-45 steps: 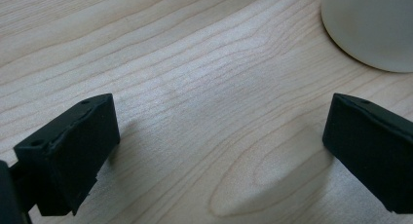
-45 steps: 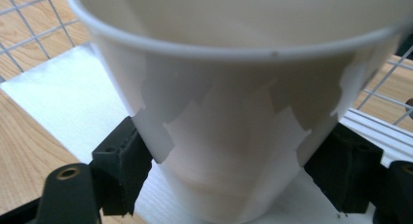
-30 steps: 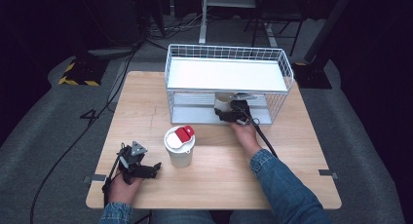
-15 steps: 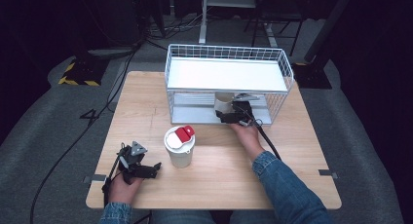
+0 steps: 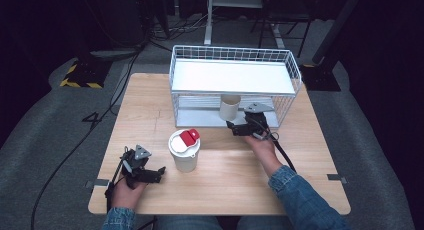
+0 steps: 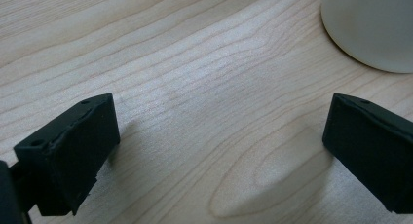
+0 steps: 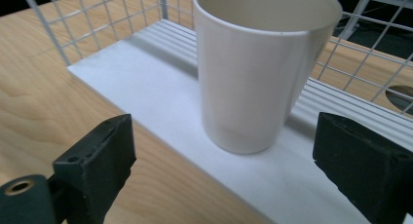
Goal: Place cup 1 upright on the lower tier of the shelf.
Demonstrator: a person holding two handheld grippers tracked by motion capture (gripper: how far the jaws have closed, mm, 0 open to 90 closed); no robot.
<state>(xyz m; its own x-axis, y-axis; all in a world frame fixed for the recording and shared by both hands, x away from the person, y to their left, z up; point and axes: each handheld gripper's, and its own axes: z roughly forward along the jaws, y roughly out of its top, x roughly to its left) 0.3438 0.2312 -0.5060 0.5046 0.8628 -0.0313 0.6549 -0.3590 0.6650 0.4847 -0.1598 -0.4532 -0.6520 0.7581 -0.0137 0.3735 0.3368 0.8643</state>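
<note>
Standing upright on the lower shelf of the white wire rack (image 5: 285, 70), the plain paper cup (image 5: 230, 107) looks already placed, so that part of the work seems done. The right gripper (image 5: 231, 126) sits just outside the rack's front edge, at about five o'clock from the cup; in the right gripper view its jaws are spread wide with the cup (image 7: 260, 68) between and beyond them, touching neither, so it holds nothing. What seems left is the second cup (image 5: 184, 151), the one with the white lid and red tab, standing on the wooden table (image 5: 310, 190) at about seven o'clock from the rack. The left gripper (image 5: 161, 171) rests low at about eight o'clock from that lidded cup, near but apart. Its jaws too are wide apart and empty over bare wood, with the cup's base (image 6: 372, 29) at about one o'clock in the left gripper view.
</note>
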